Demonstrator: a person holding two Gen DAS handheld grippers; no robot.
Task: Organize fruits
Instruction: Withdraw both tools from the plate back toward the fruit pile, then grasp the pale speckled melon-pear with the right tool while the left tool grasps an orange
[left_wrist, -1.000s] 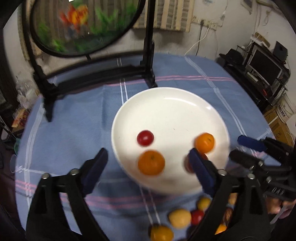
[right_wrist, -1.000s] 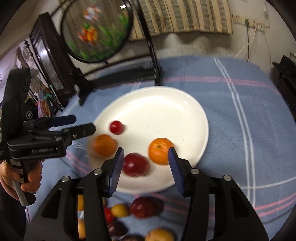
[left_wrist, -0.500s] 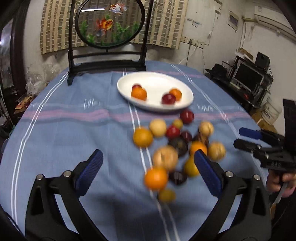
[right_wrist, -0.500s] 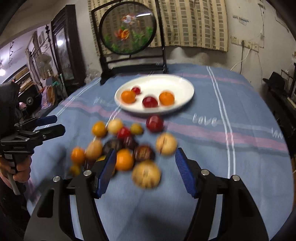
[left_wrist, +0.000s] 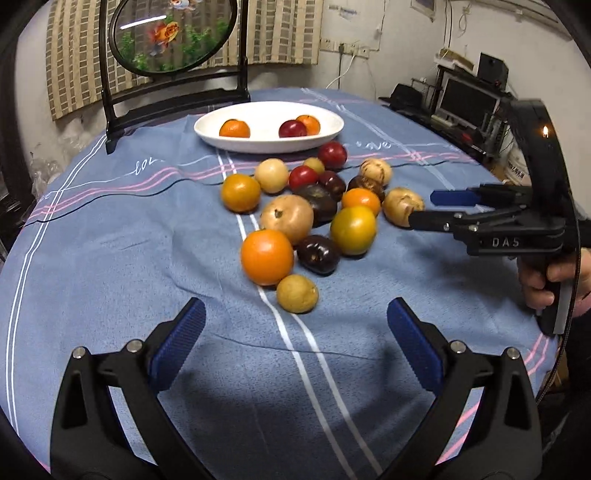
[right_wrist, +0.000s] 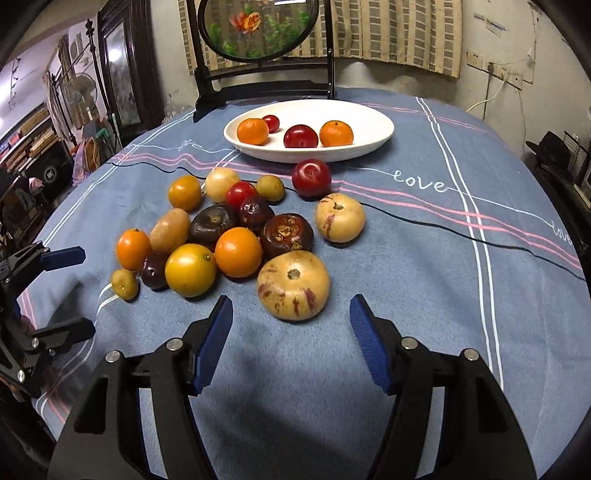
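A white plate (right_wrist: 310, 157) at the back of the blue cloth holds two oranges, a red plum (right_wrist: 300, 136) and a cherry tomato. In front of it lies a pile of several loose fruits: orange, yellow, dark purple, red and pale streaked. My right gripper (right_wrist: 291, 301) is open, its tips either side of the near edge of a pale streaked fruit (right_wrist: 293, 284) without touching it. My left gripper (left_wrist: 295, 306) is wide open and empty just short of a small tan fruit (left_wrist: 297, 293). Each gripper also shows in the other's view: right gripper (left_wrist: 421, 209), left gripper (right_wrist: 72, 293).
A round painted fish screen (right_wrist: 258, 27) on a black stand rises behind the plate. A hand (left_wrist: 543, 284) holds the right gripper's handle. The round table's edge drops off at left and right. A shelf with a monitor (left_wrist: 465, 99) stands at the far right.
Both grippers drew back from over the plate to the near side of the fruit pile. The red plum seen between the right fingers now lies in the plate, and those jaws stand wider.
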